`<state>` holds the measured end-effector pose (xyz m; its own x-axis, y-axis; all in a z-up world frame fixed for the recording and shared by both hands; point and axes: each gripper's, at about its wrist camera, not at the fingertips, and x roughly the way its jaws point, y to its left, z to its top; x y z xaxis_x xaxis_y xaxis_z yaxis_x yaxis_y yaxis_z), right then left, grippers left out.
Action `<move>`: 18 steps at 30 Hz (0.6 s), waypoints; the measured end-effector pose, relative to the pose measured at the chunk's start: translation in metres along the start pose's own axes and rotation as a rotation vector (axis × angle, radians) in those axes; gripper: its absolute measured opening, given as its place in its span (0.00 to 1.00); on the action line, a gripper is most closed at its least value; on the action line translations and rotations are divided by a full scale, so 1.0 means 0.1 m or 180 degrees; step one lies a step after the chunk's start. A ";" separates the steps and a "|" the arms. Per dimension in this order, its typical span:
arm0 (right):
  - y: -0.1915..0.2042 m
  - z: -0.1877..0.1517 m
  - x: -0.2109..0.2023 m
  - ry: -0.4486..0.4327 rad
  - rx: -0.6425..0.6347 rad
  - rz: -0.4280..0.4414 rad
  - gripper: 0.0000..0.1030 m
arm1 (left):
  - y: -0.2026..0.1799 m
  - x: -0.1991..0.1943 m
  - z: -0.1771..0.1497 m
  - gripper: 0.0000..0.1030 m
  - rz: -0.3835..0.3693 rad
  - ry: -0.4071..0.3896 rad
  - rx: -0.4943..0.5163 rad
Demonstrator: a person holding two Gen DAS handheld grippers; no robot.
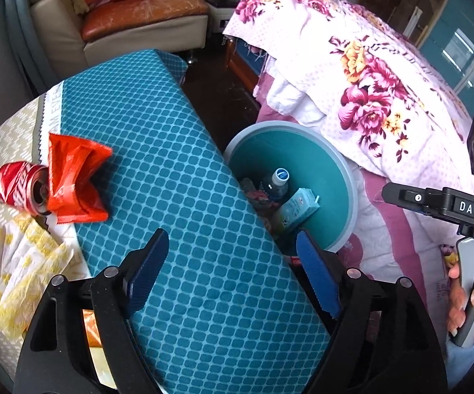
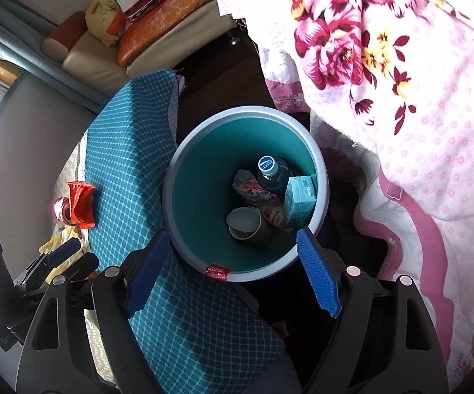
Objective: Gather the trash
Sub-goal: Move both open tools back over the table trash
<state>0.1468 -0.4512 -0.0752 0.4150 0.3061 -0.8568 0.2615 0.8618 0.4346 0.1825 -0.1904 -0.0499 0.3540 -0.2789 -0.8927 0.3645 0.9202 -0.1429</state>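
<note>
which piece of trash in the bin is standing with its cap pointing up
The clear plastic water bottle with the blue-and-white cap, standing at the back of the teal round bin. The brown paper cup lies on its side; the light blue drink carton leans against the wall.

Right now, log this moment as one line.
left claw: open, empty | right claw: open, empty, above bin | in bin: bottle, carton, cup | on table: can, red wrapper

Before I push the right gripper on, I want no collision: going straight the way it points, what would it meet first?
Probably the open bin: the right gripper, jaws open and empty, points into its mouth, so likely the paper cup lying inside. The near rim may come first; depth is unclear.
</note>
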 end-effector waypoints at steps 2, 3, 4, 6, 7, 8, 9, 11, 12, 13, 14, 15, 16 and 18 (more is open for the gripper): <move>0.08 -0.02 -0.03 -0.0017 -0.0037 -0.0016 0.75 | 0.05 -0.06 -0.04 0.80 -0.0006 -0.0030 -0.0026; 0.10 -0.03 -0.05 -0.0022 -0.0053 -0.0020 0.75 | 0.08 -0.09 -0.06 0.80 -0.0010 -0.0044 -0.0041; 0.15 -0.05 -0.06 -0.0027 -0.0077 -0.0027 0.76 | 0.12 -0.13 -0.09 0.81 -0.0015 -0.0061 -0.0061; 0.23 -0.08 -0.09 -0.0030 -0.0124 -0.0029 0.76 | 0.19 -0.21 -0.14 0.81 -0.0023 -0.0095 -0.0101; 0.28 -0.10 -0.10 -0.0033 -0.0149 -0.0031 0.76 | 0.23 -0.25 -0.17 0.82 -0.0026 -0.0111 -0.0120; 0.33 -0.11 -0.12 -0.0036 -0.0176 -0.0033 0.76 | 0.28 -0.29 -0.21 0.82 -0.0026 -0.0127 -0.0141; 0.42 -0.15 -0.13 -0.0035 -0.0221 -0.0035 0.76 | 0.32 -0.32 -0.24 0.82 -0.0025 -0.0139 -0.0160; 0.54 -0.19 -0.13 -0.0020 -0.0285 -0.0037 0.76 | 0.42 -0.41 -0.32 0.83 -0.0018 -0.0170 -0.0204; 0.58 -0.21 -0.13 -0.0013 -0.0303 -0.0037 0.76 | 0.47 -0.44 -0.35 0.83 -0.0013 -0.0182 -0.0224; 0.64 -0.24 -0.13 0.0000 -0.0333 -0.0035 0.76 | 0.53 -0.49 -0.39 0.83 -0.0007 -0.0197 -0.0247; 0.71 -0.26 -0.13 0.0012 -0.0361 -0.0036 0.76 | 0.60 -0.53 -0.43 0.84 -0.0003 -0.0213 -0.0274; 0.79 -0.30 -0.12 0.0033 -0.0406 -0.0036 0.76 | 0.67 -0.59 -0.48 0.84 0.0005 -0.0232 -0.0301; 0.86 -0.33 -0.11 0.0055 -0.0444 -0.0032 0.77 | 0.72 -0.62 -0.51 0.85 0.0014 -0.0247 -0.0321; 1.03 -0.40 -0.08 0.0111 -0.0535 -0.0009 0.80 | 0.86 -0.71 -0.60 0.86 0.0039 -0.0293 -0.0388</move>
<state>0.1351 -0.3487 -0.0348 0.3832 0.3151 -0.8683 0.1118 0.9173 0.3822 0.1374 -0.0748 -0.0242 0.4374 -0.2863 -0.8525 0.2543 0.9487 -0.1881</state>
